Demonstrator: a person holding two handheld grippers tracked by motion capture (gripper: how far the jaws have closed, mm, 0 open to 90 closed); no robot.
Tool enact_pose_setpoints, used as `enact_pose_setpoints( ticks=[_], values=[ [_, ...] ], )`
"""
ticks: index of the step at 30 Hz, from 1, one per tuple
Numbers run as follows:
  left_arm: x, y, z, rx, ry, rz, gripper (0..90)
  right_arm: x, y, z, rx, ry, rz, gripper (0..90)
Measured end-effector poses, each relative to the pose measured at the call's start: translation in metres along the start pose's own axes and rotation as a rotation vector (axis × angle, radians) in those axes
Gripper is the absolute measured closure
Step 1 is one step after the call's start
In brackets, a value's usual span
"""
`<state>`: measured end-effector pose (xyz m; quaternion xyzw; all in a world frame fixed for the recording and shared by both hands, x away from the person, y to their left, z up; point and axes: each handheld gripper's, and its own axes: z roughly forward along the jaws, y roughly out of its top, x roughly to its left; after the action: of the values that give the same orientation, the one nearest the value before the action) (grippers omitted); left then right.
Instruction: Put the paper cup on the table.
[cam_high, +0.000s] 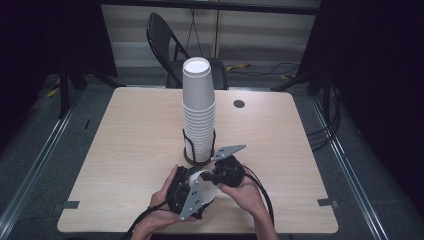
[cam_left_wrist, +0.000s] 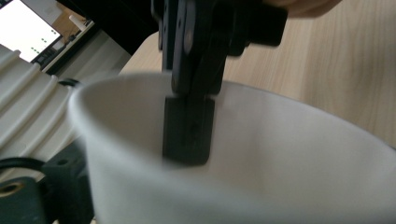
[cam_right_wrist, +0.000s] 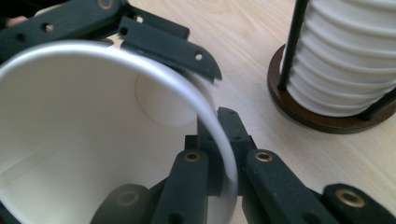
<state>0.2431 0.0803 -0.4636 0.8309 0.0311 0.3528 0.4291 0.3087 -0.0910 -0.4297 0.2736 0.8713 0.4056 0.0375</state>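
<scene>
A single white paper cup (cam_high: 205, 181) lies on its side between my two grippers near the table's front edge. My left gripper (cam_high: 196, 187) holds it around the body, and the cup wall (cam_left_wrist: 280, 154) fills that gripper's view. My right gripper (cam_right_wrist: 219, 140) is shut on the cup's rim (cam_right_wrist: 93, 130), one jaw inside and one outside. In the high view the right gripper (cam_high: 216, 176) sits just right of the cup. A tall stack of white cups (cam_high: 199, 110) stands upright in a dark wire holder (cam_high: 197, 159) right behind the grippers.
The light wooden table (cam_high: 135, 135) has a round cable grommet (cam_high: 239, 104) at the back right. A black folding chair (cam_high: 165, 45) stands beyond the far edge. The holder's dark round base (cam_right_wrist: 317, 119) is close on my right gripper's right.
</scene>
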Motion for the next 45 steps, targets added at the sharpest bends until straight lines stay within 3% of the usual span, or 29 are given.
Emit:
enact_pose_setpoints(
  ticks=[5,9,15,22,28,34,45],
  values=[
    [0.001,0.002,0.0,-0.015,0.003,0.003,6.0,0.0,0.0,-0.001,-0.004,0.004,0.008,89.1],
    [-0.001,0.004,0.001,0.009,0.002,0.023,6.0,-0.002,0.0,0.0,0.015,0.013,0.027,89.1],
    [-0.001,0.005,0.001,-0.007,-0.007,-0.008,5.8,-0.001,-0.001,0.0,0.011,0.009,0.026,89.1],
    [-0.003,0.006,-0.001,-0.009,0.004,0.022,6.7,-0.001,-0.001,-0.003,0.011,0.022,0.034,89.0],
    [-0.002,0.005,0.0,0.001,0.003,0.012,9.0,-0.001,-0.001,-0.002,0.019,0.011,0.038,88.9],
    [0.005,0.004,-0.003,-0.013,0.015,-0.052,9.7,-0.002,-0.004,-0.004,-0.051,0.016,0.066,84.9],
    [0.018,-0.002,-0.004,-0.034,0.039,-0.23,9.7,-0.005,-0.013,-0.018,-0.199,0.015,0.107,75.0]
  ],
)
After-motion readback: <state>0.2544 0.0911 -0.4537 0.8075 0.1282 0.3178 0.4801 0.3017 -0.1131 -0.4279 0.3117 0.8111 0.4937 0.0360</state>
